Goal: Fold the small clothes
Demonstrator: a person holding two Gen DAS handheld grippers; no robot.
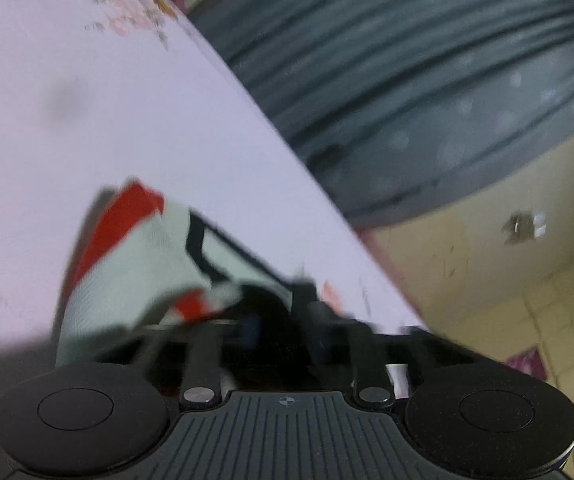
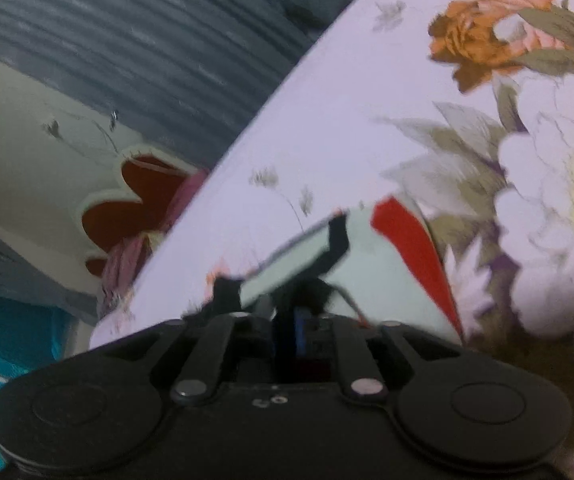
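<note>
Through the left wrist camera I see the left claw [image 1: 283, 300] low in the picture, badly smeared by blur, so its tips are hard to pick out. What I can make out of the fingers [image 1: 307, 300] stands apart rather than pinched together, but I cannot tell for certain whether any cloth is caught between them. Right ahead of the claw and a little to its left lies the small garment [image 1: 135, 264], pale mint with red patches and a black trim line, resting on the lilac floral sheet [image 1: 107, 120]. Its near edge reaches right up to the claw. Beyond the sheet's edge, off to the claw's right, hangs a grey pleated cloth [image 1: 407, 60], and below that a cream tiled floor [image 1: 507, 300].

Through the right wrist camera the right claw [image 2: 287, 296] is also blurred. Its tips merge with the black trim of the same garment [image 2: 367, 276], so I cannot tell how wide it stands or whether it grips the fabric. The garment lies just ahead of the claw and to its right, with a red panel on its far right side. It rests on the sheet [image 2: 327, 140], where big printed flowers spread to the claw's right. To the claw's left, past the sheet's edge, I see the grey pleated cloth [image 2: 127, 40] and a dark red carved shape [image 2: 135, 204] below it.
</note>
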